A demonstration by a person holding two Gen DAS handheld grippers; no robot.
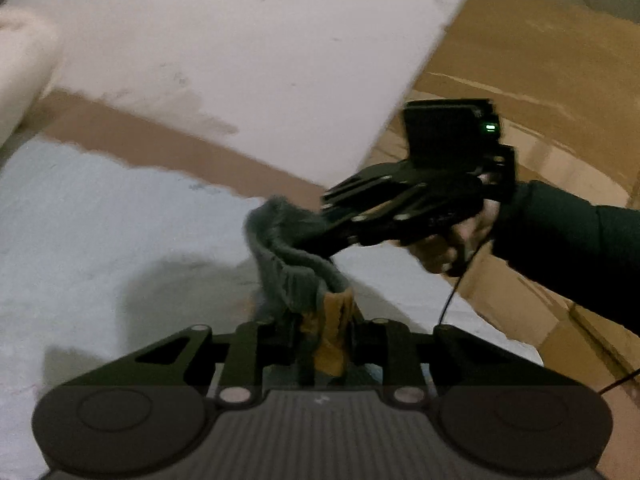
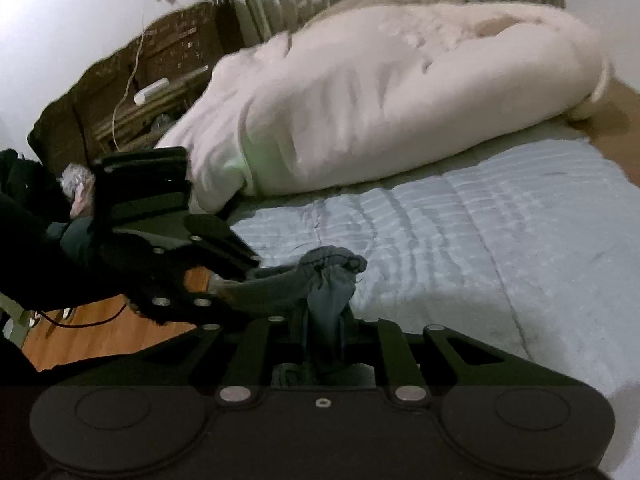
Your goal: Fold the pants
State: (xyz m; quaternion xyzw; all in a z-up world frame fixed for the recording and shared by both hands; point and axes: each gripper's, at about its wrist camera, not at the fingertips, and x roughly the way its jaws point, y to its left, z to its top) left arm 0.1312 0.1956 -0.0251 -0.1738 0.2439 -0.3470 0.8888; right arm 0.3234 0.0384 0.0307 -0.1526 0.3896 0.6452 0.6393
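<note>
Gripping soft, limp grey-blue denim pants (image 1: 288,264) at the waistband, both left gripper (image 1: 324,332) and right gripper (image 2: 324,320) clamped on cloth. Light, drapes freely above pale blue quilted bedspread (image 2: 460,232); best held at waistband corners.

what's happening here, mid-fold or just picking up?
Looks like the pick-up stage. A person holds both grippers, and each is clamped on the same bunched grey pants, lifted above the light blue bedspread. The left gripper pinches the fabric next to an orange-tan patch; the right gripper grips another part close by. The pants are crumpled between them, with no neat fold visible yet. A large white pillow lies farther up the bed.
</note>
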